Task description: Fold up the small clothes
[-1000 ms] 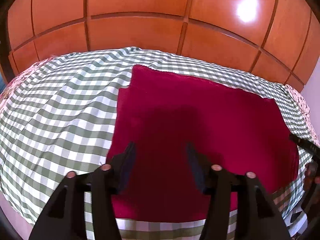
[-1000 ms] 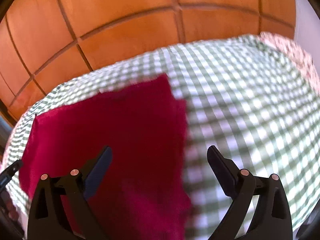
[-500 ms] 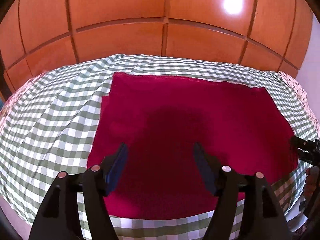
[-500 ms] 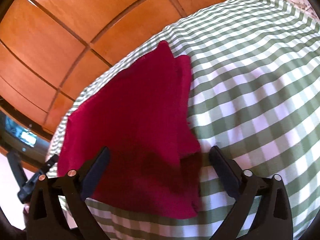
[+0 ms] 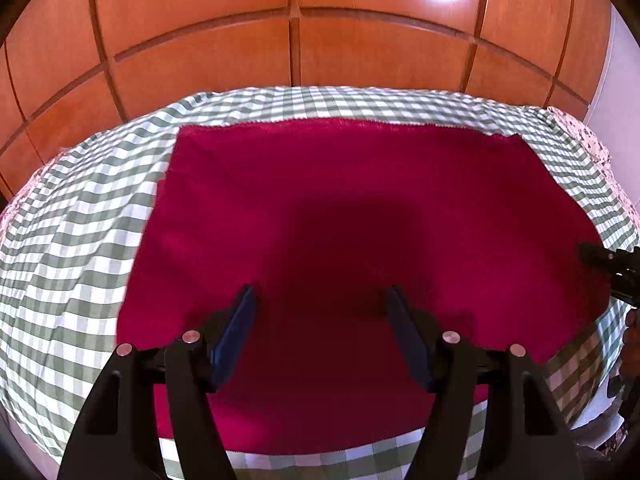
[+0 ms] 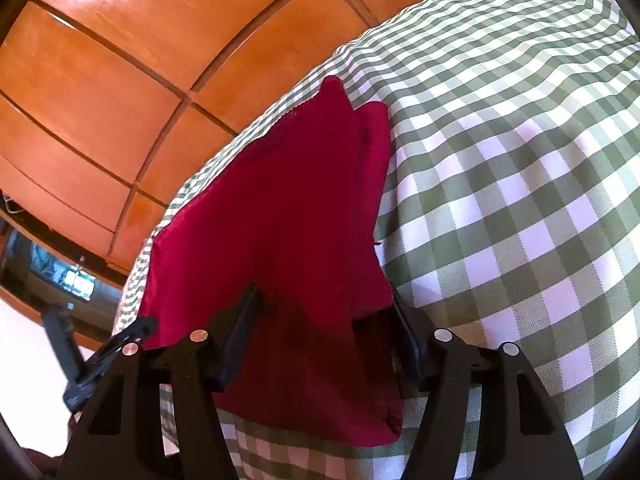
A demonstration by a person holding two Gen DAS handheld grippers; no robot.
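Note:
A dark red cloth (image 5: 360, 216) lies flat and folded on a green-and-white checked table cover (image 5: 72, 240). My left gripper (image 5: 322, 300) is open and hovers over the cloth's near middle, holding nothing. In the right wrist view the same red cloth (image 6: 288, 208) shows two layers along its right edge. My right gripper (image 6: 326, 300) is open, its jaws straddling the cloth's near right part; the right finger is partly hidden behind a raised cloth edge. The right gripper's tip (image 5: 608, 264) shows at the right edge of the left wrist view.
A wooden panelled wall (image 5: 288, 40) rises behind the table. The checked cover (image 6: 520, 200) spreads wide to the right of the cloth. The left gripper (image 6: 108, 356) shows at the lower left of the right wrist view. A dark shelf with a screen (image 6: 60, 280) stands far left.
My left gripper has shifted right, to over the cloth's middle. My right gripper has tilted, dropped low onto the cloth's right part, and its jaws have narrowed.

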